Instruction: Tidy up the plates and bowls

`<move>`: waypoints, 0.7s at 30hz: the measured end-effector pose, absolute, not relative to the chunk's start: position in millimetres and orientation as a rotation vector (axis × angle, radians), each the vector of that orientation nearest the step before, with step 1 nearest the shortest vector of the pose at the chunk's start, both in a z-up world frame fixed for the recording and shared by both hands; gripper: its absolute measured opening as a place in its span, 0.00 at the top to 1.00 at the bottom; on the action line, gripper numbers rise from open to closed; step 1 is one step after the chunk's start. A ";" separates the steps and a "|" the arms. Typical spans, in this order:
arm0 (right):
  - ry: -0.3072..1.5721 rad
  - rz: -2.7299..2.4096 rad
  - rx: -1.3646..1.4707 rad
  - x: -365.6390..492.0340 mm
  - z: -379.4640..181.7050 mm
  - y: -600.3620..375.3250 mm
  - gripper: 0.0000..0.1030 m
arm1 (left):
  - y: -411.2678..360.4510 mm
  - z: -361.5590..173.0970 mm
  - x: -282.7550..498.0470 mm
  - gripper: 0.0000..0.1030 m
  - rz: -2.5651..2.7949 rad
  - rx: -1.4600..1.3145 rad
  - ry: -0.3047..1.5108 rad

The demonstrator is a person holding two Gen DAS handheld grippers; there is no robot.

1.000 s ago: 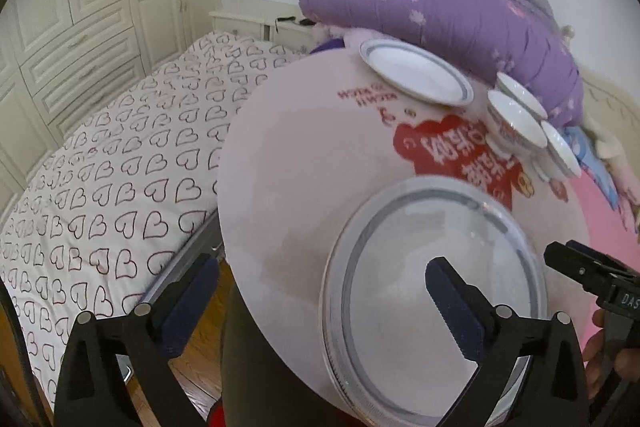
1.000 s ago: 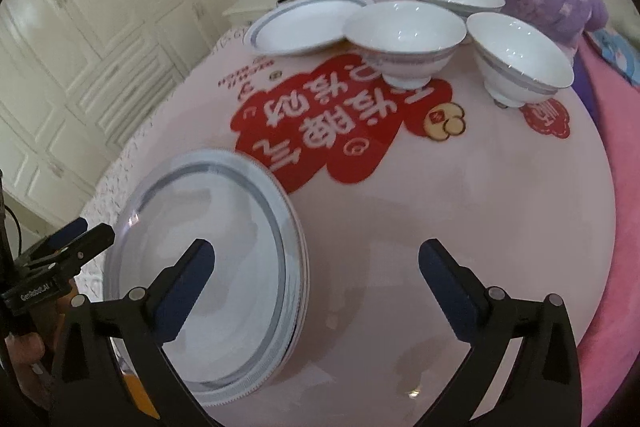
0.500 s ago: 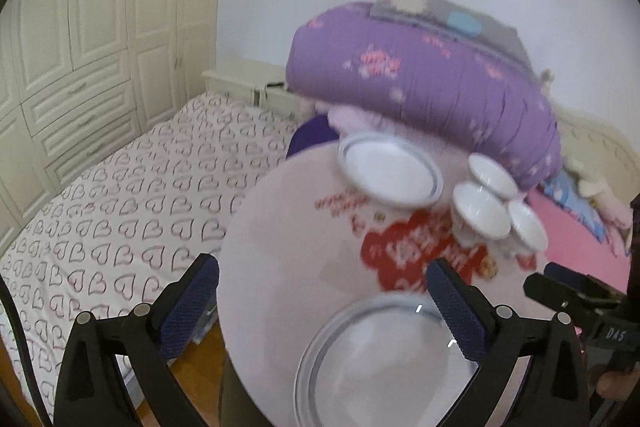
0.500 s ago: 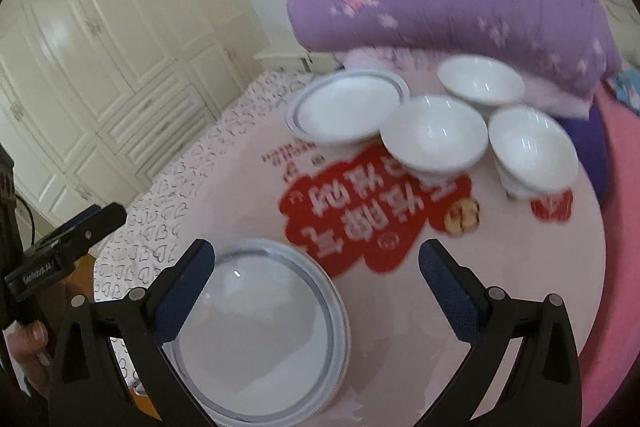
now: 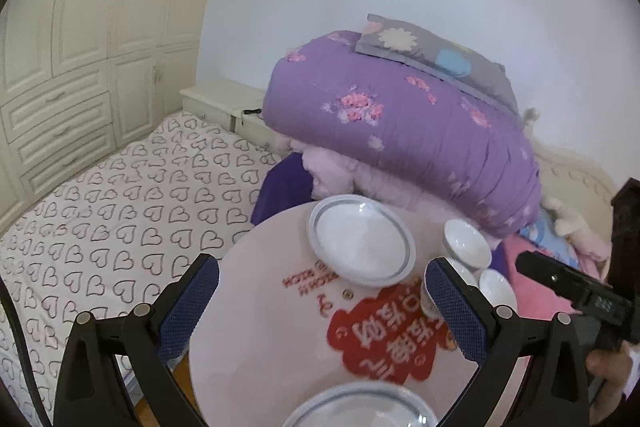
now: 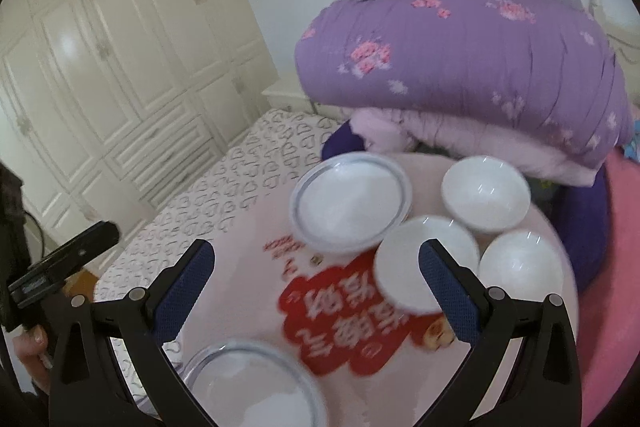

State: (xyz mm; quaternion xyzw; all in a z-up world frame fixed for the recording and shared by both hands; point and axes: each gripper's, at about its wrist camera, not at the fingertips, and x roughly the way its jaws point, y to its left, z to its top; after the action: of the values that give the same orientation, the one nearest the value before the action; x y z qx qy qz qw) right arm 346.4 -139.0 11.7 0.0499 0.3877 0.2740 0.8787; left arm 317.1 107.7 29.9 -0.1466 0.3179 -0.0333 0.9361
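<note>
A round pink table [image 5: 260,315] [image 6: 248,275] with a red printed patch carries white, grey-rimmed dishes. A plate [image 5: 360,245] [image 6: 350,201] lies at the far side. Three white bowls [image 5: 466,245] [image 6: 486,197] cluster to its right. Stacked plates [image 5: 360,409] [image 6: 252,387] sit at the near edge. My left gripper [image 5: 320,311] is open and empty, raised above the table. My right gripper [image 6: 316,291] is also open and empty, high over the table's middle.
A folded purple quilt [image 5: 400,131] [image 6: 472,59] and pink bedding pile up behind the table. A bed with a heart-print sheet [image 5: 120,203] lies to the left, with cream wardrobes [image 5: 80,47] beyond. A hand holds each gripper's handle at the frame edges.
Both grippers have lifted up and back from the near stack of plates. The stack has slid to the bottom edge of both views, and the far plate and bowls appear smaller.
</note>
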 end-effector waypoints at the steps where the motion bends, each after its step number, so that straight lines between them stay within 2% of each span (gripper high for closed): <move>1: 0.820 0.572 0.105 358.5 11.5 -138.6 0.00 | 111.0 28.3 329.6 0.01 -0.072 -0.310 0.670; 8: 0.924 0.536 0.077 444.6 -8.2 -135.4 0.00 | 127.2 5.7 425.5 0.01 -0.066 -0.366 0.801; 21: 1.198 0.528 0.062 566.7 -104.5 -104.7 0.01 | 123.1 -79.2 588.0 0.03 -0.071 -0.450 1.048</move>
State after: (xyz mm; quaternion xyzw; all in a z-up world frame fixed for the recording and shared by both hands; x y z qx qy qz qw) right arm 566.7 -104.7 -104.5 0.0290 0.5572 0.2454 0.7927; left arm 588.0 123.1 -79.2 -0.2130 0.4961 -0.0334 0.8410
